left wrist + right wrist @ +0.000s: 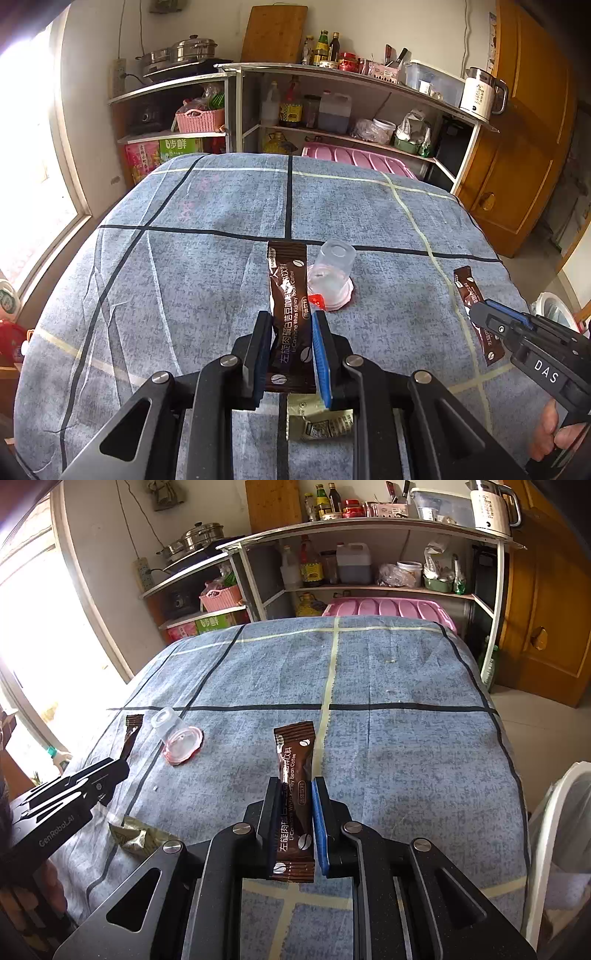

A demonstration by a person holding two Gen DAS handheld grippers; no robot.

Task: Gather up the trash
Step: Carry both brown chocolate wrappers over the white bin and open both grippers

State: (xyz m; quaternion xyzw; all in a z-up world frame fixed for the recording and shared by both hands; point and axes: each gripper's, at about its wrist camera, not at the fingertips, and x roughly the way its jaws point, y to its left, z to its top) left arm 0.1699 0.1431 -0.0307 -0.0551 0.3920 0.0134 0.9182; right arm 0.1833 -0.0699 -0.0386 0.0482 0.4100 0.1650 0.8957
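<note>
Left gripper (pixel 290 325) pinching one brown coffee sachet (pixel 290 295) above the blue checked tablecloth (pixel 184 266), right gripper (pixel 295 794) clamped on a second sachet (pixel 295 775), tipped clear cup (pixel 332 277) just beside, olive wrapper (pixel 136 836) lying near, cluttered shelves (pixel 332 103) behind.

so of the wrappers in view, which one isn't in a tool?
The crumpled olive-gold wrapper, lying loose on the cloth near the front edge. The two brown coffee sachets are each clamped: one in the left tool, one in the right tool.

Sunlit window (pixel 33 147), cluttered shelves (pixel 332 103)
</note>
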